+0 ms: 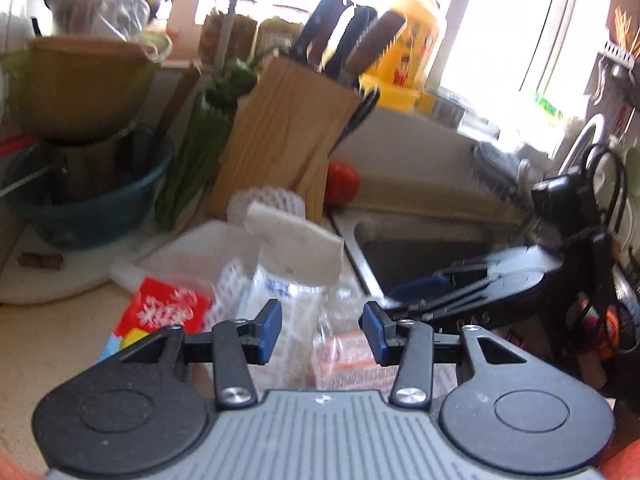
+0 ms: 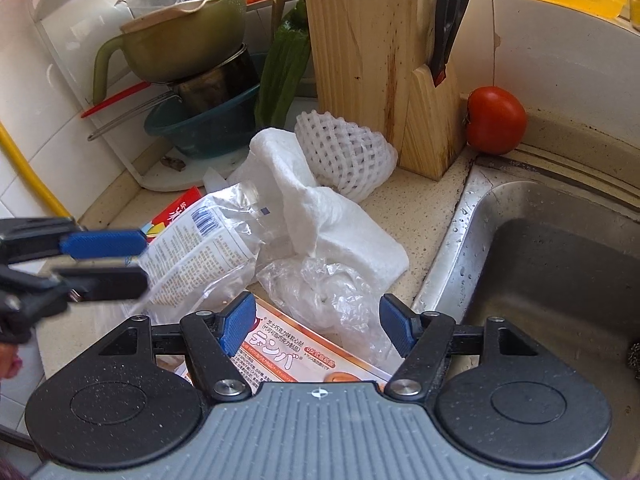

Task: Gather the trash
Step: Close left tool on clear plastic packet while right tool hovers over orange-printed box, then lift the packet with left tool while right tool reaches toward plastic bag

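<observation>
Beside the sink (image 2: 472,216), on the speckled counter, a heap of trash is lying: a white paper towel (image 2: 320,216) draped over a crumpled clear plastic bag (image 2: 320,292), a printed wrapper (image 2: 196,248) on the side away from the sink, and an orange-printed package (image 2: 280,356) at the near edge. Behind the heap, a white foam fruit net (image 2: 344,152) is resting against the wooden knife block (image 2: 360,52), with a tomato (image 2: 495,120) sitting past the block at the sink's back corner. The right gripper (image 2: 316,330) is hovering over the orange package, fingers spread wide and gripping nothing. The left gripper (image 1: 322,330) is hanging partly open at the wrapper's edge, apparently empty. Bare counter is showing between the heap and the sink rim.
</observation>
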